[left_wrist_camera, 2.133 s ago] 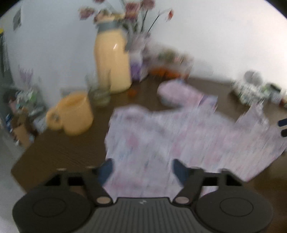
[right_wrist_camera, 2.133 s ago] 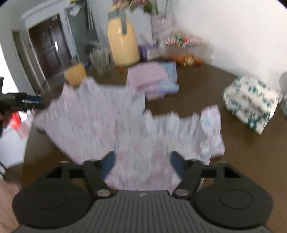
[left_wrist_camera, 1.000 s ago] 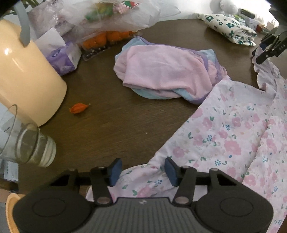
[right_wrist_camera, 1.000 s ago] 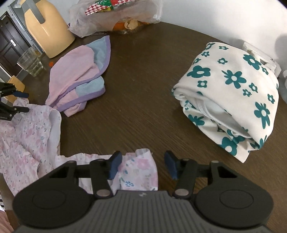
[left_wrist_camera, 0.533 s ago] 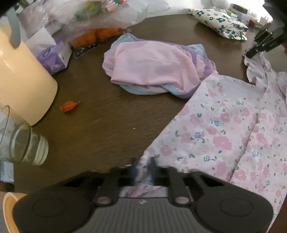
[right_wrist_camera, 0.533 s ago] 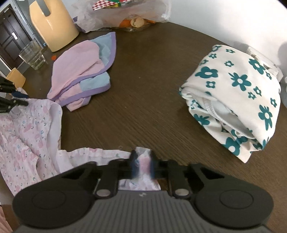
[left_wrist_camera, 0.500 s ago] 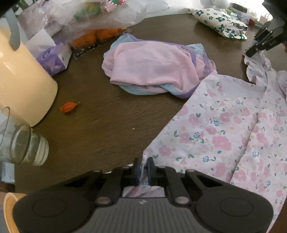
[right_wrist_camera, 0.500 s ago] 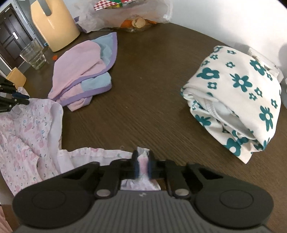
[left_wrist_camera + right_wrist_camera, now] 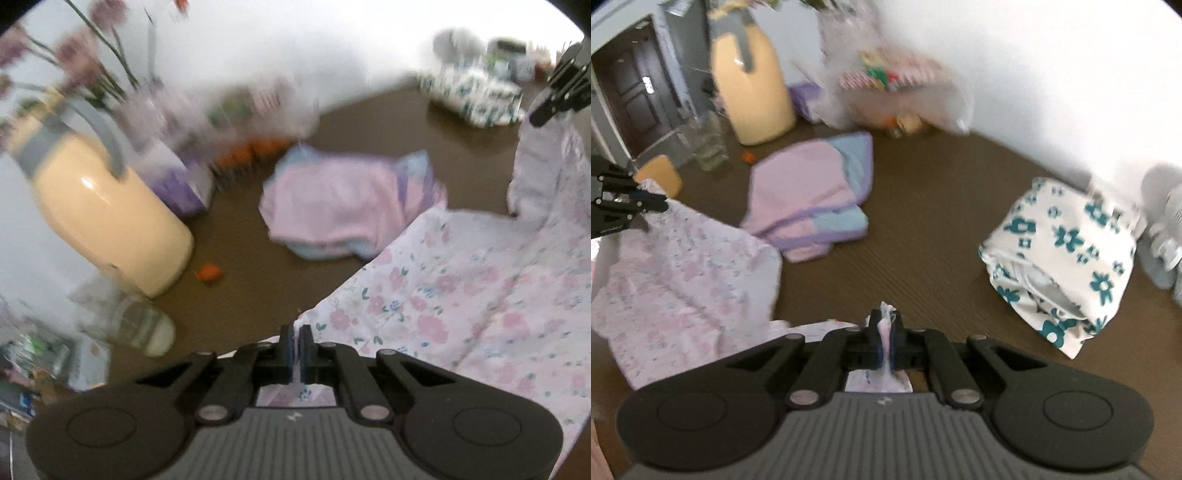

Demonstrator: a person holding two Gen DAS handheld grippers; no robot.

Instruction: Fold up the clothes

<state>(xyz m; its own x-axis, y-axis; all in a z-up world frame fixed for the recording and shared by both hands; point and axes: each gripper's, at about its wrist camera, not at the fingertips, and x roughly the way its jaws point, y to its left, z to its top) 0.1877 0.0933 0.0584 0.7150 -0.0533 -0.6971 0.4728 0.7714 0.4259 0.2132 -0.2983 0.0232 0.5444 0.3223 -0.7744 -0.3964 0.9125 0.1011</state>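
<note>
The left hand-held gripper [image 9: 296, 341] has its jaws pressed together, with a thin edge of the floral garment [image 9: 461, 295] pinched between the blue pads. The right hand-held gripper [image 9: 885, 332] is likewise clamped tight on a bunched bit of the same cloth, which sticks up above its fingertips.

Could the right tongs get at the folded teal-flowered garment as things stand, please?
Probably not yet: the right tongs are shut on the pink floral garment. The bare table toward the teal-flowered garment looks unobstructed.
</note>
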